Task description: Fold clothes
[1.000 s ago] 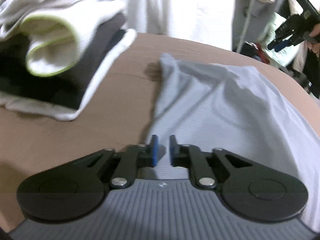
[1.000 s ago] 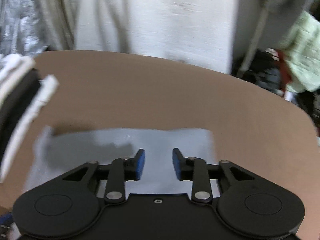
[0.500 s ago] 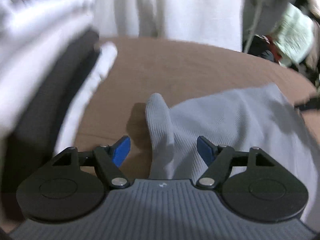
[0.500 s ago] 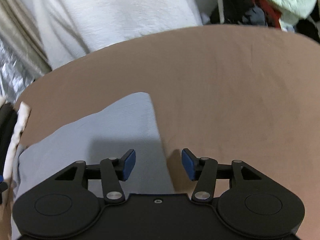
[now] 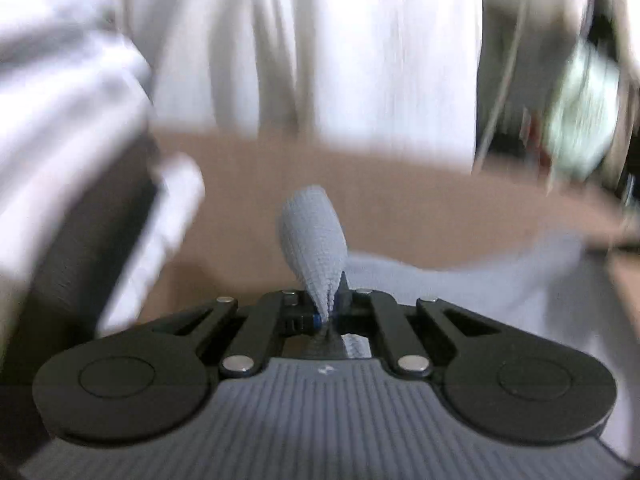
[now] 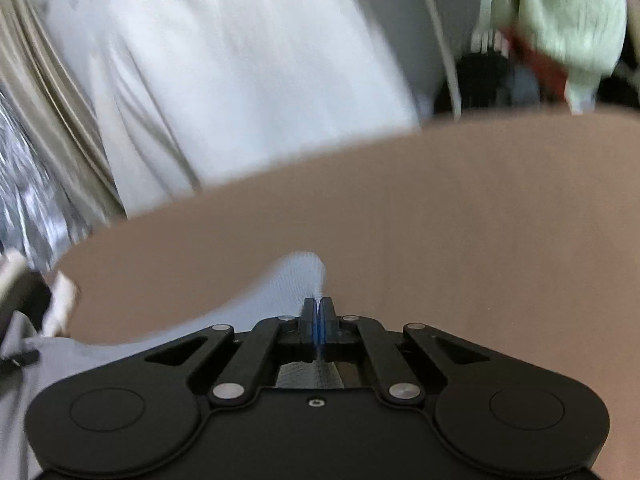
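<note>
A light grey ribbed garment lies on the brown table. My left gripper is shut on one corner of it, and a bunched fold sticks up in front of the jaws. My right gripper is shut on another corner of the same grey garment, which trails off to the left below it. Both views are blurred by motion.
A pile of white and dark clothes sits at the table's left, also at the left edge of the right wrist view. A white curtain hangs behind the brown table. More clothes are heaped at the back right.
Both grippers were open over the grey garment half a second ago. Both have now shut on its corners and pulled the cloth up from the table.
</note>
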Available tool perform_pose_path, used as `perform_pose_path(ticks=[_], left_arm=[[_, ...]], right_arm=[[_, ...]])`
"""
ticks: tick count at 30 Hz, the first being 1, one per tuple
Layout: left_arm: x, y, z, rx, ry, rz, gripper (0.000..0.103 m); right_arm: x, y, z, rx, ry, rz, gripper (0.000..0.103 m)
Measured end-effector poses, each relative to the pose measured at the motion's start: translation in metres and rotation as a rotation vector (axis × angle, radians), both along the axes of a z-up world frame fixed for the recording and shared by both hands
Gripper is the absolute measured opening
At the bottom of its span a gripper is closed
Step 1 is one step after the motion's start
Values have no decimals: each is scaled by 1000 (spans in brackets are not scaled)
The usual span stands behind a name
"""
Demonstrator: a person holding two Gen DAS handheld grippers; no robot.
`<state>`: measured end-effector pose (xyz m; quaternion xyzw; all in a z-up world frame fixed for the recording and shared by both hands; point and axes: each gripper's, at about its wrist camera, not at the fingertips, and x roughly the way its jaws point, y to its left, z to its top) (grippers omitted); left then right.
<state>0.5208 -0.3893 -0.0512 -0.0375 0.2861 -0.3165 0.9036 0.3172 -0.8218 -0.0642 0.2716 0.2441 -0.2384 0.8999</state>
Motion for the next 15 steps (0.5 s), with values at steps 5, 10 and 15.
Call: perform_pose_path(ticks=[5, 10, 15], left_arm=[[0, 8, -10, 13, 1, 24, 5], [-8, 15, -8, -59, -24, 17, 5], [8, 14, -12, 48, -43, 54, 16]], right_arm=[[-24, 3, 27, -65, -67, 10, 2], [-15, 21, 51, -143, -104, 35, 2], [-11, 21, 55, -192, -114, 6, 2]])
